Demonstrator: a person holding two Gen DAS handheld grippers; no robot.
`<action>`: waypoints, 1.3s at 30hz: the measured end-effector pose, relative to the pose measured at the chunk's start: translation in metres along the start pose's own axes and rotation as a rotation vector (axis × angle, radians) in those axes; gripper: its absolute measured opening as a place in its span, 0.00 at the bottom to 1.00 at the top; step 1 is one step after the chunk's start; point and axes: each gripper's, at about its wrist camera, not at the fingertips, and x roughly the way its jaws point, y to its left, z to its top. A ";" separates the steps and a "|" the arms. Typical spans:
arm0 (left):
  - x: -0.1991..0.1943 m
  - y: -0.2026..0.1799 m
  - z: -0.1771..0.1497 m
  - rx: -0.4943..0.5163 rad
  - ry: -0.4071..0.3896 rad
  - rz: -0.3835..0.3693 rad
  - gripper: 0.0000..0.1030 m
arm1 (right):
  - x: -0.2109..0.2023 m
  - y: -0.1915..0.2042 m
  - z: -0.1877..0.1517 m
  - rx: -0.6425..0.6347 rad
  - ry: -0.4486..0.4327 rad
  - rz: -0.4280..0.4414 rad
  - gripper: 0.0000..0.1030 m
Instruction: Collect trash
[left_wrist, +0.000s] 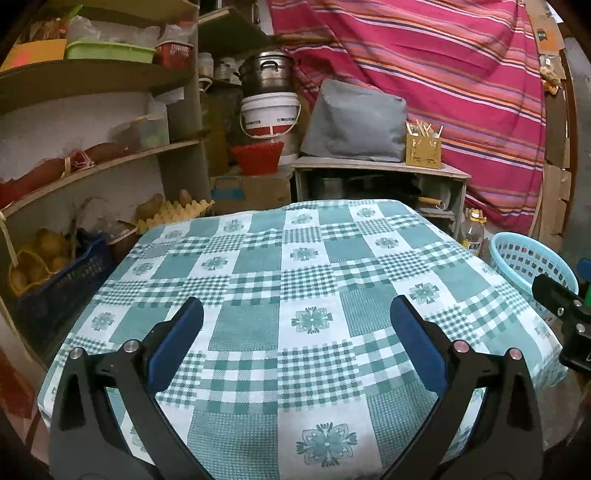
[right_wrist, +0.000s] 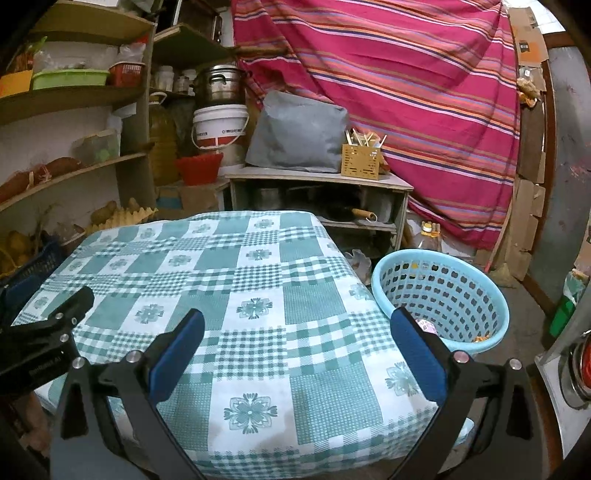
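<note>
A small table under a green and white checked cloth (left_wrist: 295, 280) (right_wrist: 221, 295) fills both views, with nothing lying on it. A light blue perforated basket (right_wrist: 443, 295) (left_wrist: 528, 266) stands on the floor at the table's right side, with small scraps (right_wrist: 482, 336) showing in its bottom. My left gripper (left_wrist: 295, 314) hovers open over the near part of the cloth, nothing between its blue pads. My right gripper (right_wrist: 297, 325) is open too, over the cloth's right half, its right finger (right_wrist: 417, 354) overlapping the basket's near rim. Each gripper shows at the edge of the other's view.
Wooden shelves (left_wrist: 92, 155) with tubs, baskets and vegetables stand left. Behind the table is a low cabinet (left_wrist: 380, 184) with a grey bag (left_wrist: 354, 122) and a cutlery holder (left_wrist: 423, 149). A striped cloth (left_wrist: 443, 74) hangs behind. A bottle (left_wrist: 472, 232) stands on the floor.
</note>
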 end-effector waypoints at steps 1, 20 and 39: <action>0.000 0.001 0.000 -0.006 0.007 -0.005 0.95 | 0.000 0.000 0.000 -0.001 -0.001 -0.002 0.95; -0.006 0.010 -0.002 -0.043 -0.009 -0.003 0.95 | 0.002 0.011 -0.002 -0.023 -0.002 0.013 0.95; -0.009 0.012 0.000 -0.027 -0.021 0.001 0.95 | 0.002 0.014 0.000 -0.024 -0.018 0.020 0.95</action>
